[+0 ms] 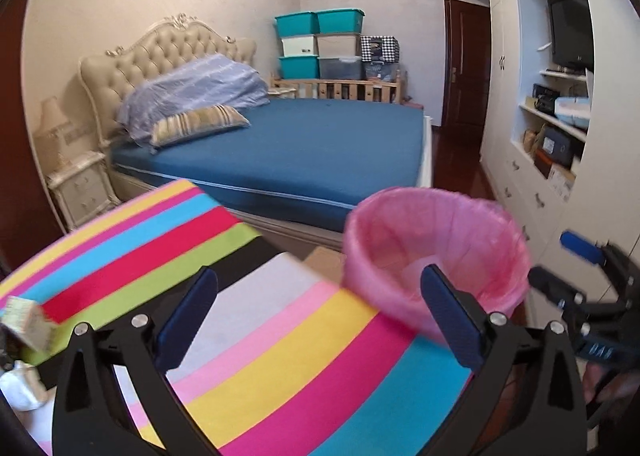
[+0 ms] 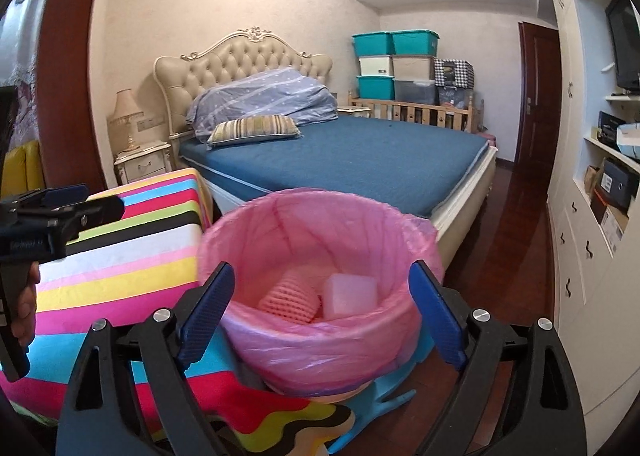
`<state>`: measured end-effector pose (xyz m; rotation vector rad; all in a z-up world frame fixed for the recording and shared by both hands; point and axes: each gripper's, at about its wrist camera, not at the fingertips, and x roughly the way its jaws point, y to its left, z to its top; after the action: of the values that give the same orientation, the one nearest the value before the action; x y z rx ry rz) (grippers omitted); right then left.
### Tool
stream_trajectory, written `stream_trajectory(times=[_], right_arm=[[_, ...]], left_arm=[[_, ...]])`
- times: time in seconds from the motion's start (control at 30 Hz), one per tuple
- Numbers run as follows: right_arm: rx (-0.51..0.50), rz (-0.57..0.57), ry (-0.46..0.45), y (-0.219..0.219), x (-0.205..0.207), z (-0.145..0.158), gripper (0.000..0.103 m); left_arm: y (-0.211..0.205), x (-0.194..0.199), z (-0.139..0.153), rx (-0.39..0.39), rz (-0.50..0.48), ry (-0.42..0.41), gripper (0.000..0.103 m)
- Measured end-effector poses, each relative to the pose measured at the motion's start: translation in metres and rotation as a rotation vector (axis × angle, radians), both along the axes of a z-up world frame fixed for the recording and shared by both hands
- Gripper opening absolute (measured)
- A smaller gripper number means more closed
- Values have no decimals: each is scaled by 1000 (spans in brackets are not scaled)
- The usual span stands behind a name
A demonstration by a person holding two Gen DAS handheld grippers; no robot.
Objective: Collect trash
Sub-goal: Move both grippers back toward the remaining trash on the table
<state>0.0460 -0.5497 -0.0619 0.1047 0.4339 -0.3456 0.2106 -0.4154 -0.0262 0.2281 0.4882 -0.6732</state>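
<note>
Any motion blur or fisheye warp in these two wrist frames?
Left wrist: motion blur smears the bin, striped cloth and small box; the bed is soft too. Right wrist: sharper, only the bin rim slightly soft. Both: strong fisheye bending of walls, dark corners, even daylight, no glare.

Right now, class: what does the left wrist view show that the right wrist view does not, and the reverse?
Only the left wrist view: a small printed carton and white crumpled trash at the cloth's near left edge, and the open left gripper over the cloth.

Only the right wrist view: inside the bin, a pink foam net and a white block, with the open right gripper in front of them.

Both: the pink-lined bin, striped cloth, bed and teal boxes.
</note>
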Motion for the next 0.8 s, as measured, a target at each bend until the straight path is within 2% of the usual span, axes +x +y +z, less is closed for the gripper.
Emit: stream_trajectory(times=[0.17,0.33,0.47,0.6,0.8], right_arm=[[18,53,3,26,6,3,85],[37,148,38,63,18,-4,85],[36,236,64,100,31,-6,85],[21,346,90,147,47,-7,85],[-13,482,125,211,61,-8,85]], left_arm=[[46,-19,-3,28,31,-45,98],[102,-26,-10,27,105,-12,98],[165,-33,-15,34,222,-11,98],[224,-39,-21,77,360,-20,98],[318,-48,-21,54,576,-1,98]])
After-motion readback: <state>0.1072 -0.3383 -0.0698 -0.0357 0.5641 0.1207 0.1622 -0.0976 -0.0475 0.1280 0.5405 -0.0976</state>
